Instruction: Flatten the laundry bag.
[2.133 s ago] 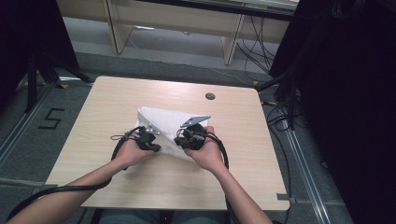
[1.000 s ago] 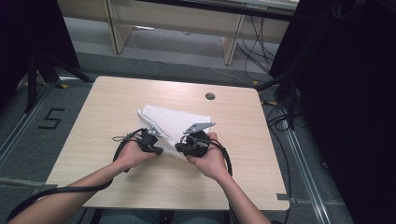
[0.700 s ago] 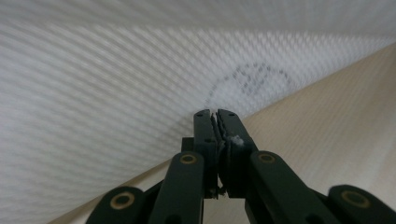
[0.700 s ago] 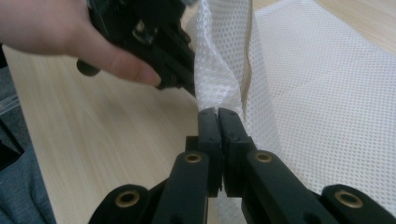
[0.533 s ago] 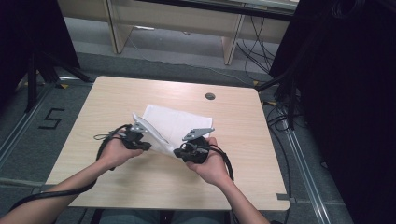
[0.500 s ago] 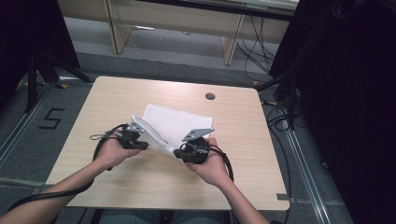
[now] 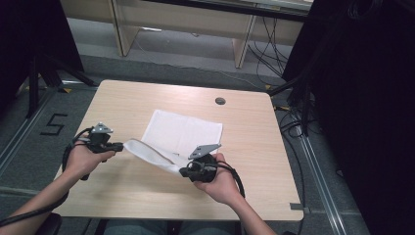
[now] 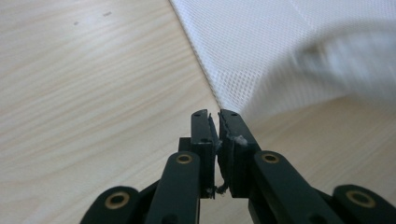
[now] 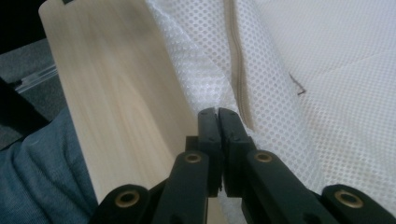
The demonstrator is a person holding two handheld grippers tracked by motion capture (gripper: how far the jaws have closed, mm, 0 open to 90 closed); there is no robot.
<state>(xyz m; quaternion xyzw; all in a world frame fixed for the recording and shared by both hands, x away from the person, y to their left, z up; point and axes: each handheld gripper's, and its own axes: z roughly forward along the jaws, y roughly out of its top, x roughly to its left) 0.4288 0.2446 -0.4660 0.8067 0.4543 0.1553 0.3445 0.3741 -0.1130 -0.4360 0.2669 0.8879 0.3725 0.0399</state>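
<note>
White mesh cloth lies mid-table; its near edge is lifted as a band. Right gripper grips that band's right end. Left gripper, at the band's left end, has jaws just parting, nothing visibly clamped.

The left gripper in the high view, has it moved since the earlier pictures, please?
Yes. The left gripper has swung out toward the left edge of the light wooden table, away from the round grommet hole, its jaws just opening.

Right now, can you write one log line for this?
left gripper: jaws just opening, off cloth | right gripper: shut on white mesh cloth | table: cloth half lifted
</note>
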